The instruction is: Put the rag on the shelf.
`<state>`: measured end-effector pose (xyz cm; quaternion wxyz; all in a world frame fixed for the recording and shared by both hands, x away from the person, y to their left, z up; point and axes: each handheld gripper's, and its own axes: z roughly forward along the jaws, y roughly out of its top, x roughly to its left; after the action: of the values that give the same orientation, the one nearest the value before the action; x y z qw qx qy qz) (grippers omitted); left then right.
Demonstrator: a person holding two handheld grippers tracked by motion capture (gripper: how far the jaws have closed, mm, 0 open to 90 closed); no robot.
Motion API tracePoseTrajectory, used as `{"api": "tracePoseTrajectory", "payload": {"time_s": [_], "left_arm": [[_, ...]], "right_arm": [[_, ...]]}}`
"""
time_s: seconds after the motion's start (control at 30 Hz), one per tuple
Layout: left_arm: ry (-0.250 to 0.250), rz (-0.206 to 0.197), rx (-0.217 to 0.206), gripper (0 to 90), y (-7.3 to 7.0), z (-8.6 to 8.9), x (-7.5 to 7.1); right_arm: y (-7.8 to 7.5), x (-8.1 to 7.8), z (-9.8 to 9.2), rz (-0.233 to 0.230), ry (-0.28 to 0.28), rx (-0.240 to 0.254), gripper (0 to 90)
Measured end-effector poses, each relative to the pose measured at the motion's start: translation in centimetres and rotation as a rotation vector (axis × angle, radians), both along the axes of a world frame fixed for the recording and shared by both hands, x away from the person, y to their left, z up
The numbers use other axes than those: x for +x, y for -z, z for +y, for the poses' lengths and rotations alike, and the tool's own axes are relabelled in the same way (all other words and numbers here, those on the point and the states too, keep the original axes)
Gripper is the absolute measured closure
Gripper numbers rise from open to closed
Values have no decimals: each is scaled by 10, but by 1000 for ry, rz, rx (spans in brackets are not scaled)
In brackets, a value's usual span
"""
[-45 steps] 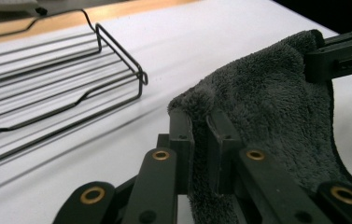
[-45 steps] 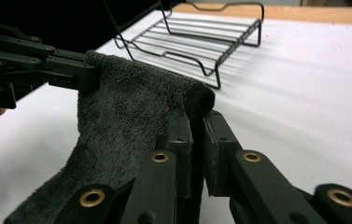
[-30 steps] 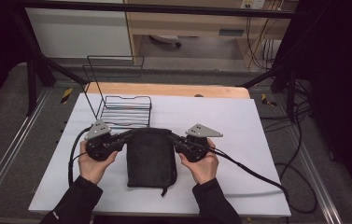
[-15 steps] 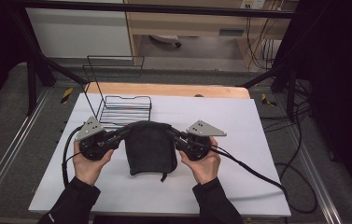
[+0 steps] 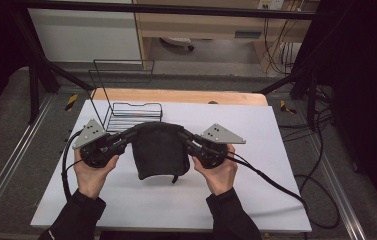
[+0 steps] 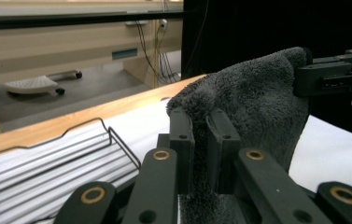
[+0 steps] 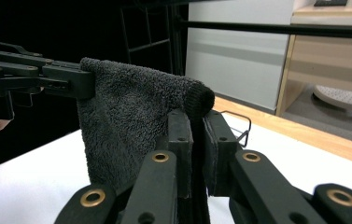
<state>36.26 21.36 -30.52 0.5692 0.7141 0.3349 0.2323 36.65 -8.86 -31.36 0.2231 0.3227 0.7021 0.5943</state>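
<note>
A dark grey folded towel [image 5: 159,150] hangs above the white table [image 5: 256,195], held by its two upper corners. My left gripper [image 5: 132,134] is shut on the towel's left corner, and my right gripper [image 5: 185,137] is shut on its right corner. In the left gripper view the towel [image 6: 253,107] is pinched between my left gripper [image 6: 201,135], with the other gripper's jaws clamped on the far corner. From the right gripper view, the towel [image 7: 131,121] drapes down between my right gripper [image 7: 198,133] and the far one. The towel's lower edge hangs just above the tabletop.
A black wire rack [image 5: 126,107] stands on the table behind the left gripper, close to the towel's upper left corner. A wooden strip [image 5: 226,97] runs along the table's far edge. Cables [image 5: 271,180] trail from both grippers across the table.
Both hands have risen with the towel, lifting it off the table. It lay flat a second ago and now hangs from its two held corners.
</note>
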Motion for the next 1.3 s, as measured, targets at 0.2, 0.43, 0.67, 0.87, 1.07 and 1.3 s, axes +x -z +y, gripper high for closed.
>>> {"api": "tracePoseTrajectory", "payload": {"time_s": [0.2,0.43,0.67,0.87,1.07,1.3], "left_arm": [[-4,-34,-18,817,-7,0,1],[-28,-76,-45,818,-17,5,4],[-53,-98,-80,819,-27,12,7],[-70,-126,-106,819,-37,18,10],[-91,-163,-136,820,-50,22,12],[-107,-202,-167,820,-64,25,16]], "right_arm": [[-10,0,0,-38,7,11,836],[-21,2,6,-83,11,20,836],[-31,5,17,-117,10,22,836],[-43,7,25,-156,9,27,836],[-56,10,31,-205,23,35,836],[-71,13,37,-244,30,59,836]]}}
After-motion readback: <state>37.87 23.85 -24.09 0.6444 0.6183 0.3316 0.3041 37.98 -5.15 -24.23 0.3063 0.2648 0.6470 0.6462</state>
